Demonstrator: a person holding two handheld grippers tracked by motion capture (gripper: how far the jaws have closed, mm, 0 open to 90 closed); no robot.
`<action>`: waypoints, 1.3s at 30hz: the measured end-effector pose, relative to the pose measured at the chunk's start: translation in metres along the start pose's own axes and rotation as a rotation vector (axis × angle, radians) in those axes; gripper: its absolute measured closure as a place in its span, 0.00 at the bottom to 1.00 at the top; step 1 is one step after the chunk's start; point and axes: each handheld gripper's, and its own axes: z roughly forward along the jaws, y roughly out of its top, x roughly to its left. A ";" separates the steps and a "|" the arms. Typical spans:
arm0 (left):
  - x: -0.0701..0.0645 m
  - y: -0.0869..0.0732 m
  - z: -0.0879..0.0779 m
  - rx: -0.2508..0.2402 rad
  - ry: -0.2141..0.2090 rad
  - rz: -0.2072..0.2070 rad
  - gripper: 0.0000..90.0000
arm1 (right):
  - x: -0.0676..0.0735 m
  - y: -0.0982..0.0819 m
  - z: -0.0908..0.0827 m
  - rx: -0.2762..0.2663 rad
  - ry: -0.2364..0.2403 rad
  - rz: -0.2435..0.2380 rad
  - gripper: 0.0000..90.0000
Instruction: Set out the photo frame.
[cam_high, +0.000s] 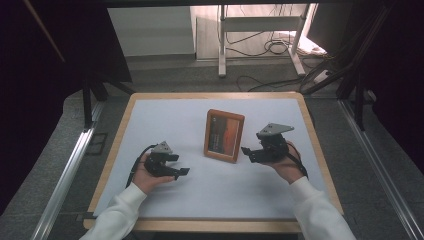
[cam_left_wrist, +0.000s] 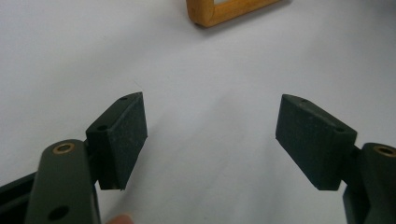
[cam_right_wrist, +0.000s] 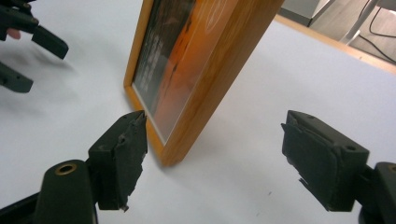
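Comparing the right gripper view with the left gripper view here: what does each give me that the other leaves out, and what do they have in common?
Right gripper view alone: the picture frame's glazed front with its orange print, the frame's near corner between the open right gripper jaws with nothing pressing on it, the left gripper farther off, and the table's wooden edge.

Left gripper view alone: the left gripper's own open jaws with bare white surface between them, and a fingertip at the bottom edge.

Shared: the wooden frame and the white table surface.
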 end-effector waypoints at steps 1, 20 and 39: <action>0.000 0.000 0.000 -0.001 0.002 0.003 0.27 | 0.001 -0.003 0.000 0.000 0.002 -0.001 0.26; -0.004 0.000 0.001 0.002 0.006 0.008 0.27 | 0.015 -0.035 0.009 0.036 0.109 -0.049 0.76; -0.002 -0.001 0.000 0.000 -0.001 0.008 0.27 | 0.052 -0.034 0.065 0.120 0.149 -0.091 1.00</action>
